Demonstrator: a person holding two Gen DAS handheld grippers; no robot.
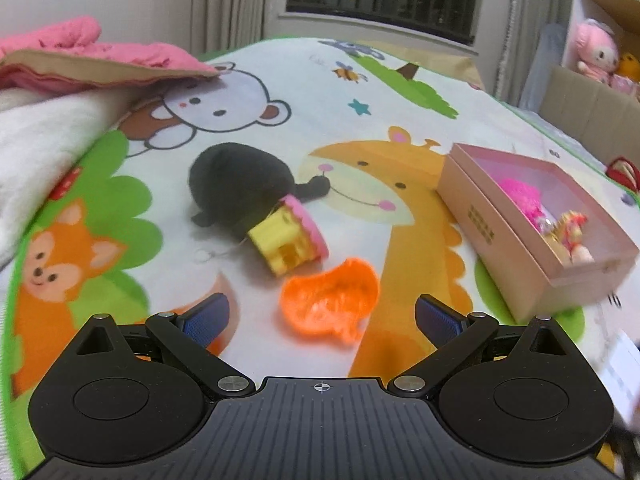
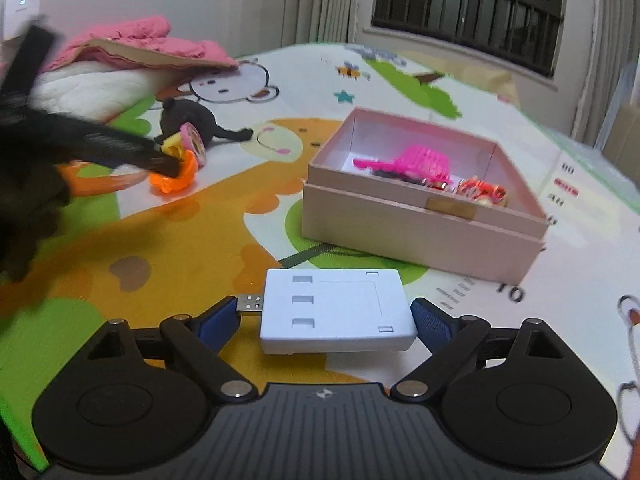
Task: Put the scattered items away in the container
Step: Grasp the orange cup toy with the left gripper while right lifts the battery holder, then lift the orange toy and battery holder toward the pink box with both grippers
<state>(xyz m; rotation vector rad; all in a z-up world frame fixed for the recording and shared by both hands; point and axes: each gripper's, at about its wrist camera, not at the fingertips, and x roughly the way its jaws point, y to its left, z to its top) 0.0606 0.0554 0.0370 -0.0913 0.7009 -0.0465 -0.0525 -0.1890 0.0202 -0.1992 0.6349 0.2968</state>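
My left gripper (image 1: 322, 303) is open just above the play mat, with an orange plastic toy (image 1: 328, 304) lying between and just ahead of its blue pads, untouched. Beyond it lie a yellow and pink cake toy (image 1: 288, 236) and a black plush (image 1: 236, 184). The pink box (image 1: 500, 236) stands at the right, with a pink toy (image 1: 520, 196) and a red and gold item (image 1: 572, 228) inside. My right gripper (image 2: 324, 314) is shut on a white USB charger (image 2: 336, 312), gripped end to end, in front of the pink box (image 2: 400, 224). The left gripper shows there as a dark blur beside the orange toy (image 2: 176, 178).
A pink quilt (image 1: 100, 56) and a white blanket (image 1: 44, 136) are piled at the mat's far left. A cardboard box (image 1: 580, 108) with plush toys stands off the mat at the right. The curtained wall and the window close off the far end.
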